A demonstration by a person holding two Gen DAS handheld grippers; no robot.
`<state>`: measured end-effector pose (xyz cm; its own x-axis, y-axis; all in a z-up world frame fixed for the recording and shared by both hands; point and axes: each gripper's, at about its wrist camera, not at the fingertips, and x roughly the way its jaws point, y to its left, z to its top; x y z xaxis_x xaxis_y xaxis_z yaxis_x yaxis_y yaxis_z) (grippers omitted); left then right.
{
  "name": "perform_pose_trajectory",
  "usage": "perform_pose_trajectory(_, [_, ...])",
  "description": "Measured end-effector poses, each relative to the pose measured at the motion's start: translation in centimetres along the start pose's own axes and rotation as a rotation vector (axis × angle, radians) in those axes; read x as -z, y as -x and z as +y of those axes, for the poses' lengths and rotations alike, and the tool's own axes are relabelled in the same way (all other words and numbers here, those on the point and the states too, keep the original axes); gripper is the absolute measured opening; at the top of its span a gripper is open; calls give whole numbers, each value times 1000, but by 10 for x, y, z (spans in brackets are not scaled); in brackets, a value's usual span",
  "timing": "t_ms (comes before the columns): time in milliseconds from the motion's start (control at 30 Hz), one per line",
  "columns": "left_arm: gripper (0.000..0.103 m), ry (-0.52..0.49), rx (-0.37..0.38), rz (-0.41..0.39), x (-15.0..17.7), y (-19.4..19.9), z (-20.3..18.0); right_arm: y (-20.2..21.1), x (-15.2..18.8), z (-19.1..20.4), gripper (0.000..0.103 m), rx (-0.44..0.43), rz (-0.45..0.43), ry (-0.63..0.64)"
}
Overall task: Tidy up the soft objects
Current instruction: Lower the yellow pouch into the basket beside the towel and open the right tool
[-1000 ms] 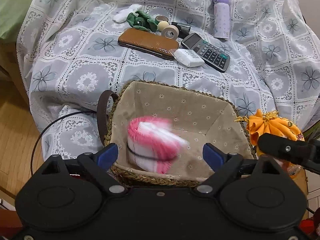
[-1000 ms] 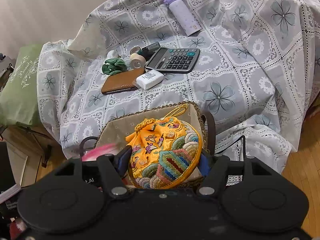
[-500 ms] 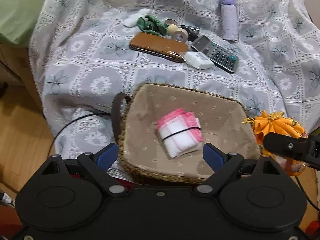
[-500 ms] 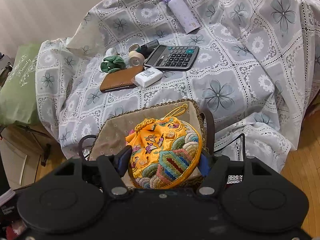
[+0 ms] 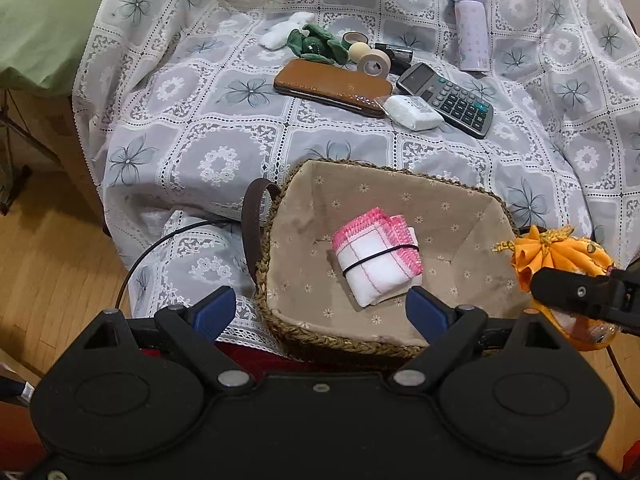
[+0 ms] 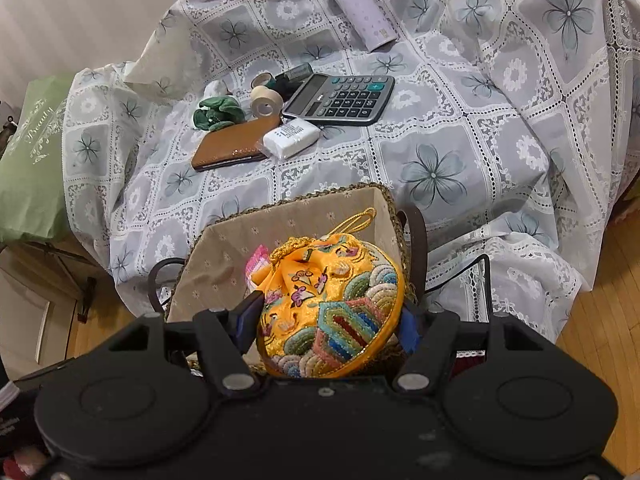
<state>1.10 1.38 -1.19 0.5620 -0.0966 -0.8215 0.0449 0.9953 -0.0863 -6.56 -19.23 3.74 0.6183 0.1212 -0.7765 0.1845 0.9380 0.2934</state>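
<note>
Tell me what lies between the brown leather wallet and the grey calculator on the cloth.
A small white wrapped packet lies between the flat brown leather wallet and the grey calculator, overlapping the wallet's end. Both wrist views show it.

home: lace tablecloth [image 5: 224, 128], wood floor [image 5: 48, 248]

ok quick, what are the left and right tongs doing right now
Left tongs: open, holding nothing, above the basket's near rim.
Right tongs: closed on the embroidered yellow pouch.
</note>
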Motion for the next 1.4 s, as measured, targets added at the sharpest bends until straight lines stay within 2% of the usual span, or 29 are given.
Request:
perform_pose_trajectory(267, [89,-2,-1,4,0,0,0,-4,-1,-1,66,4,24,-7])
perform_pose_trajectory(1400, [89,-7,4,14,2,-2,-2,-3,-1,-2,67,-1,20,-4])
